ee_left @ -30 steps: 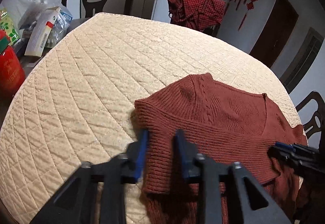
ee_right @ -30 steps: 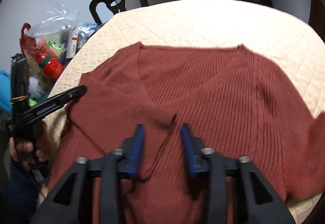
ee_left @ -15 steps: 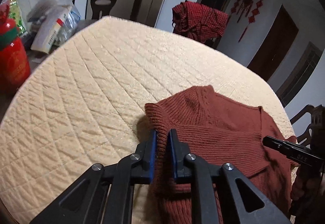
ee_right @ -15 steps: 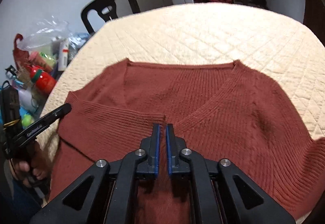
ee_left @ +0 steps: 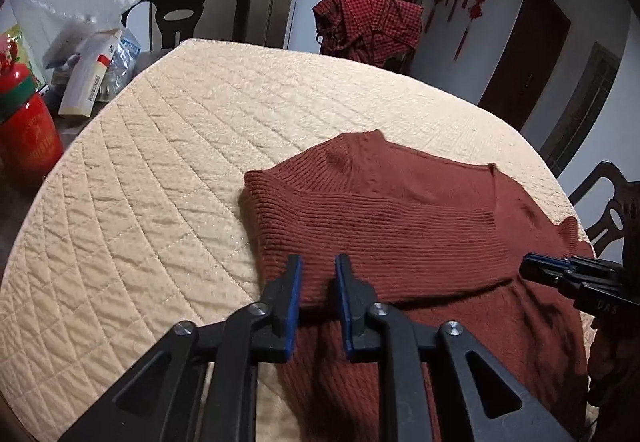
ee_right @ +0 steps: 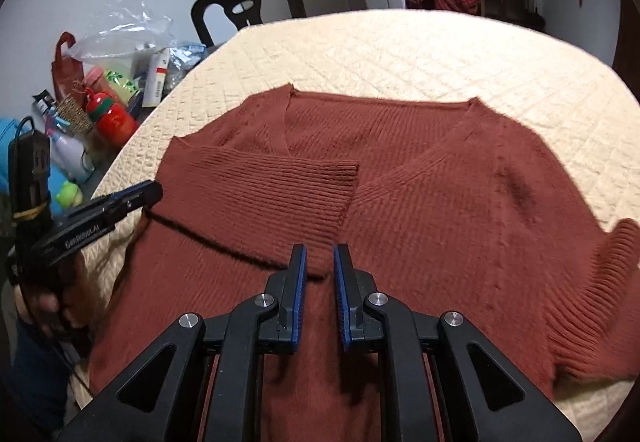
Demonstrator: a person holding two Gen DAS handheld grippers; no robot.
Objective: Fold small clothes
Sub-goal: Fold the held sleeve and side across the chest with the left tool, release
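Observation:
A rust-red ribbed V-neck sweater (ee_right: 440, 201) lies flat on the cream quilted table (ee_right: 400, 53). Its left sleeve (ee_right: 260, 201) is folded across the chest, cuff near the neckline. The right sleeve (ee_right: 608, 282) hangs out at the right. My right gripper (ee_right: 319, 254) is open a little, empty, just above the folded sleeve's lower edge. My left gripper (ee_left: 318, 266) is open and empty over the sweater's (ee_left: 400, 217) folded left side. Each gripper shows in the other's view: the right (ee_left: 532, 266), the left (ee_right: 154, 189).
A red checked garment (ee_left: 368, 25) hangs on a chair at the far side. A black chair (ee_left: 196, 13) stands at the back left. Bags, boxes and a red bottle (ee_left: 24, 129) crowd a side surface at the left. Another chair (ee_left: 608, 209) stands at the right.
Both grippers were shut on the sleeve half a second ago; they have opened, released it folded across the chest, and drawn back slightly.

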